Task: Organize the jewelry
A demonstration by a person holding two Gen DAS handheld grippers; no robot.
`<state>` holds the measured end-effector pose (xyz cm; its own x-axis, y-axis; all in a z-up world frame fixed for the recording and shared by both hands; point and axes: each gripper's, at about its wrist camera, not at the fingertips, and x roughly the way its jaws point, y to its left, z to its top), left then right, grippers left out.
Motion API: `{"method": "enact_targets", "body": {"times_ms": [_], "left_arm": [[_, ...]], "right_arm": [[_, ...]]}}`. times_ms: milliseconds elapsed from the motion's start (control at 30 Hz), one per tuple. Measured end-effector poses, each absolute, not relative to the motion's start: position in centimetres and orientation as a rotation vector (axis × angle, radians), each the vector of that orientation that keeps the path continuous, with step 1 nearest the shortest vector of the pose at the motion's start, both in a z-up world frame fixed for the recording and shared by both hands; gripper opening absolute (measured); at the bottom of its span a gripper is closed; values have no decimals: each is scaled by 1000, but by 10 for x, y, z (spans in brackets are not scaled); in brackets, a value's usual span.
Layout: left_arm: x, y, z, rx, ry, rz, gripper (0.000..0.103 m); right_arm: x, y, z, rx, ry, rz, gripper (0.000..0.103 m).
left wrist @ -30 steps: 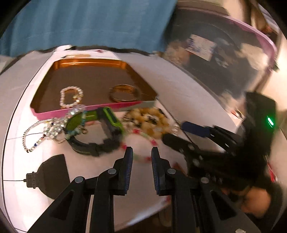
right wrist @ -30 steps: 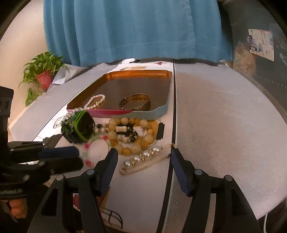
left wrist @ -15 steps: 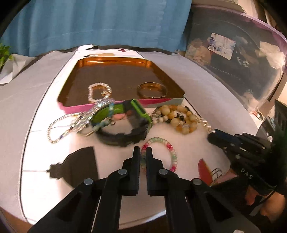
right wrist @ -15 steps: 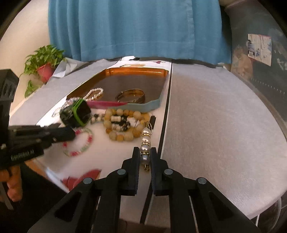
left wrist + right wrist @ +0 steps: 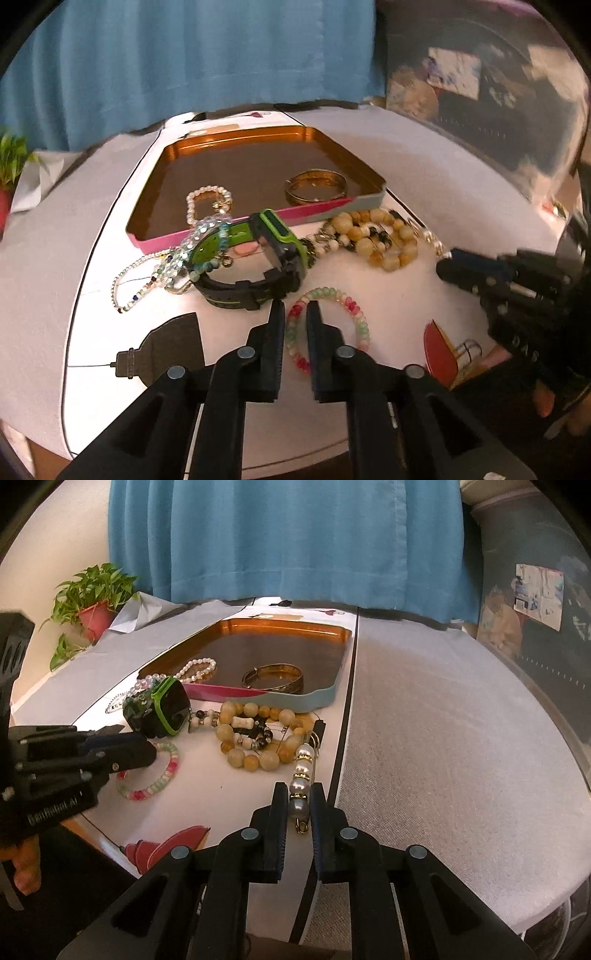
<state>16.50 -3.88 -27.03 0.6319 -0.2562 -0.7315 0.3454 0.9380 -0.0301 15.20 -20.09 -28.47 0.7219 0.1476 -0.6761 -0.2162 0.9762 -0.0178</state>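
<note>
Left to right: your left gripper [image 5: 295,314] has its jaws nearly closed around the near-left arc of one pink-and-green bead bracelet [image 5: 334,325], which lies flat on the white mat [image 5: 388,295]. Behind it stands one black-and-green watch [image 5: 266,266], its face turned right. Beyond, the tray [image 5: 317,699] holds two pieces: one pearl bracelet [image 5: 197,668] and one gold bangle [image 5: 273,677]. Before the tray lies one cluster of amber beads [image 5: 258,734]. Your right gripper [image 5: 299,797] clamps one pearl pin [image 5: 302,779]; its long axis runs away from you, toward the tray.
</note>
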Motion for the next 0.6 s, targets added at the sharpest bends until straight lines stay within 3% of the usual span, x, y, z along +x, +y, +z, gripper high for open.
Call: {"method": "enact_targets", "body": {"times_ms": [367, 600], "left_arm": [[166, -22, -259, -53, 929, -382, 4], [161, -12, -211, -115, 867, -397, 4]], "right_arm": [[152, -206, -270, 29, 781, 315, 12], [144, -207, -236, 61, 743, 293, 12]]}}
